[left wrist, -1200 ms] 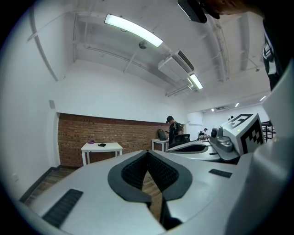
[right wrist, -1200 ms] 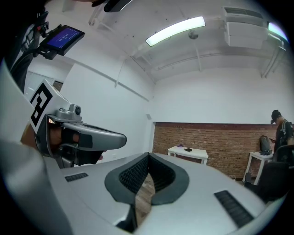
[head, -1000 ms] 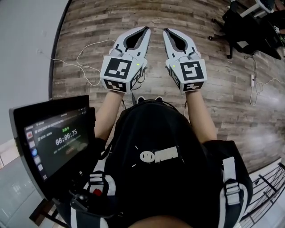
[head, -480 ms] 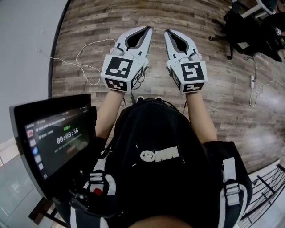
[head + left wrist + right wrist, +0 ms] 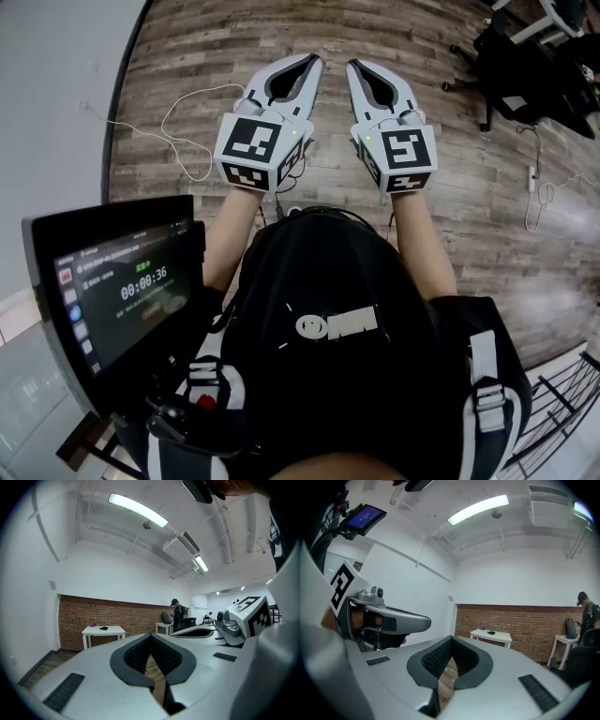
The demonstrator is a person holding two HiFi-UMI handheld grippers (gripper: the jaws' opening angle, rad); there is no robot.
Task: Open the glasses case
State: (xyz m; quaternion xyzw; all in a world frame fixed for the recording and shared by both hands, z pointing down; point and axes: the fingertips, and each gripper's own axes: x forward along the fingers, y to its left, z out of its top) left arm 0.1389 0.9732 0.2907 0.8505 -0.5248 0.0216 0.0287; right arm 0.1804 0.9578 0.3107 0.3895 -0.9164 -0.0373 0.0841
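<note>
Barely shifted since a second ago, the left gripper (image 5: 312,64) and right gripper (image 5: 353,67) hover side by side over a wood-plank floor (image 5: 459,206), jaws together and empty, while a small dark item (image 5: 103,628), too small to identify as the glasses case, lies on a white table (image 5: 110,632) before a brick wall (image 5: 131,618).

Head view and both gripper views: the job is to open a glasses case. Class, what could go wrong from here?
1. No glasses case shows nearby. A small dark thing on the far white table is too small to identify, so the search may go wrong.
2. The left gripper and right gripper are both shut and empty, so they could knock a case rather than grasp it.
3. A white cable loops across the floor ahead, a possible trip hazard.
</note>
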